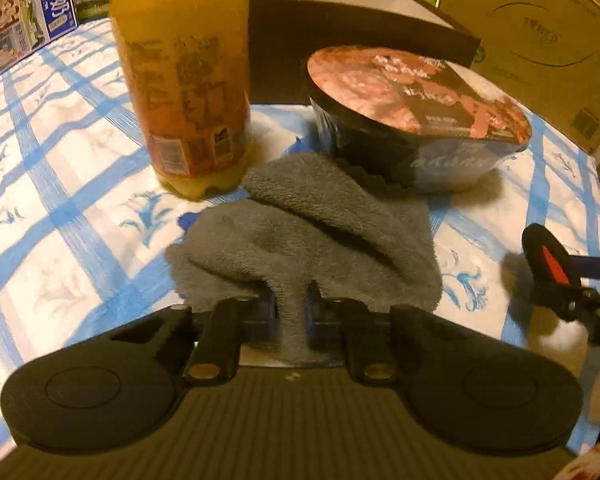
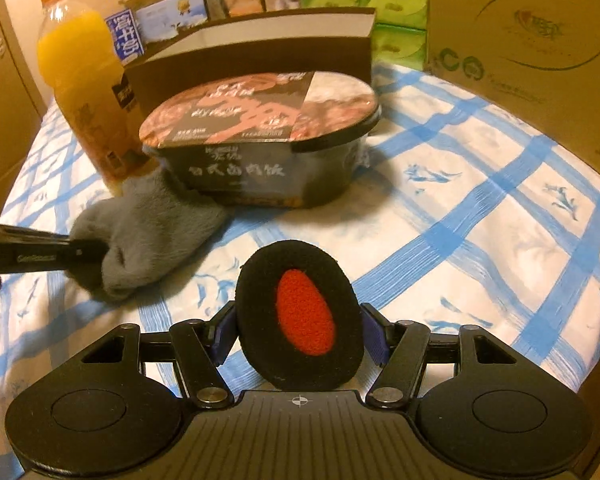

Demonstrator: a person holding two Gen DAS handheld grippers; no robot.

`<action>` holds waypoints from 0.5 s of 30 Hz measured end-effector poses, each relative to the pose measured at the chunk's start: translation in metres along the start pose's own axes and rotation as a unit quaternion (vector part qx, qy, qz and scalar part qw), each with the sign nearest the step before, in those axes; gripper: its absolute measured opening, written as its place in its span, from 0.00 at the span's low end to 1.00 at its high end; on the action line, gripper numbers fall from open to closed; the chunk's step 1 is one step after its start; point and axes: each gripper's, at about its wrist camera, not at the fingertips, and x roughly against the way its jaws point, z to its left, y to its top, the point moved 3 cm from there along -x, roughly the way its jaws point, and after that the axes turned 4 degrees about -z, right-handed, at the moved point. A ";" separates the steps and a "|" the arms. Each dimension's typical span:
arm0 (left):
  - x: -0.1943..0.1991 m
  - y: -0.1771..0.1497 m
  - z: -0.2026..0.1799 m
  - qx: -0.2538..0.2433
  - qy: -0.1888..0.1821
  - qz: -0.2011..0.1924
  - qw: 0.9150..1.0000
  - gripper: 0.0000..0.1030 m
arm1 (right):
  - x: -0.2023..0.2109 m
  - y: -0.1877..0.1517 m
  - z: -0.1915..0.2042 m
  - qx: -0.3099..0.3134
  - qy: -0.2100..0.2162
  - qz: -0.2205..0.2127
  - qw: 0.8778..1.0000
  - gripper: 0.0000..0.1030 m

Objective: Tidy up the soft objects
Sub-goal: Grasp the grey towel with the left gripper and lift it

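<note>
A grey fuzzy sock (image 1: pixel 308 236) lies on the blue-checked cloth in front of the bottle and the bowl. My left gripper (image 1: pixel 292 312) is shut on its near end; the sock also shows at the left in the right wrist view (image 2: pixel 148 236), with the left gripper (image 2: pixel 80 254) on it. My right gripper (image 2: pixel 298 334) is shut on a black oval soft pad with a red centre (image 2: pixel 300 316), held upright above the cloth. That pad and the right gripper (image 1: pixel 556 276) show at the right edge of the left wrist view.
An orange juice bottle (image 1: pixel 180 80) stands just behind the sock at the left. A black instant-meal bowl (image 1: pixel 416 120) sits behind it at the right. A dark box (image 2: pixel 260 48), cardboard carton (image 2: pixel 532 52), green tissue packs (image 2: pixel 380 4) and milk cartons line the back.
</note>
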 end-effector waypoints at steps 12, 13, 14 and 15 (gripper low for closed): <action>0.099 -0.013 0.069 -0.052 0.048 0.001 0.997 0.09 | 0.017 -0.004 0.013 -0.004 0.018 -0.012 1.000 0.61; 0.103 -0.012 0.071 -0.059 0.053 0.000 0.997 0.09 | 0.019 -0.005 0.014 -0.004 0.019 -0.013 1.000 0.61; 0.108 -0.010 0.071 -0.065 0.054 -0.003 0.996 0.09 | 0.021 -0.006 0.016 -0.004 0.021 -0.013 1.000 0.61; 0.111 -0.007 0.070 -0.069 0.050 -0.007 0.996 0.09 | 0.022 -0.007 0.017 -0.005 0.022 -0.013 1.000 0.61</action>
